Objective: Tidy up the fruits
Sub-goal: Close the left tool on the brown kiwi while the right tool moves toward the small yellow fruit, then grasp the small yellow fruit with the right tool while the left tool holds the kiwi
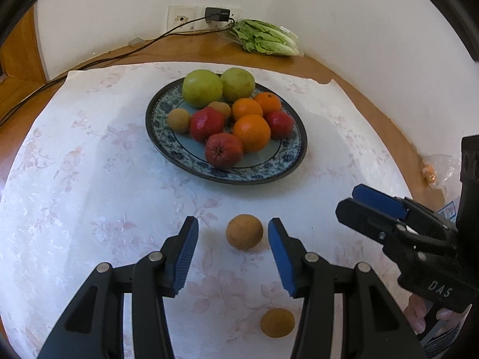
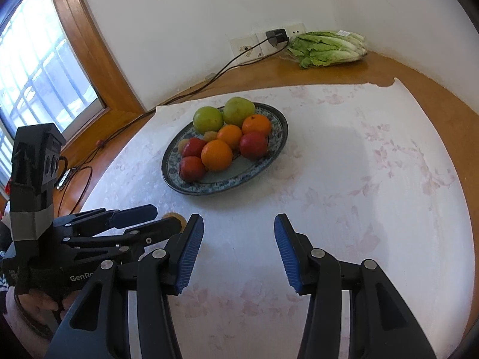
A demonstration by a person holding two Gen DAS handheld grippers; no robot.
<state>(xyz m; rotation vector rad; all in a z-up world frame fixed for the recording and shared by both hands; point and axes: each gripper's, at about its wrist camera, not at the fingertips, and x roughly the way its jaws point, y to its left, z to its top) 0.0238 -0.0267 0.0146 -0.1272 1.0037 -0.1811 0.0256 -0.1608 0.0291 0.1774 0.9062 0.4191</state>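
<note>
A round wooden table [image 1: 344,68] carries a pale floral cloth [image 1: 89,164], laid as a working surface. On the cloth sits the landmark, a glazed oval plate [image 1: 260,176] with a blue patterned rim, already heaped by kind: smooth green fruit at its far side, dimpled oranges and glossy red fruit nearer.

Short of the plate, toward the camera, the left gripper [image 1: 233,251] stands with fingers spread either side of a matte brown round fruit [image 1: 244,231], touching nothing, seemingly lining up a pick. A second brown fruit [image 1: 277,322] lies nearer still.

The right gripper [image 2: 239,248], beside it, has fingers spread over bare cloth.
</note>
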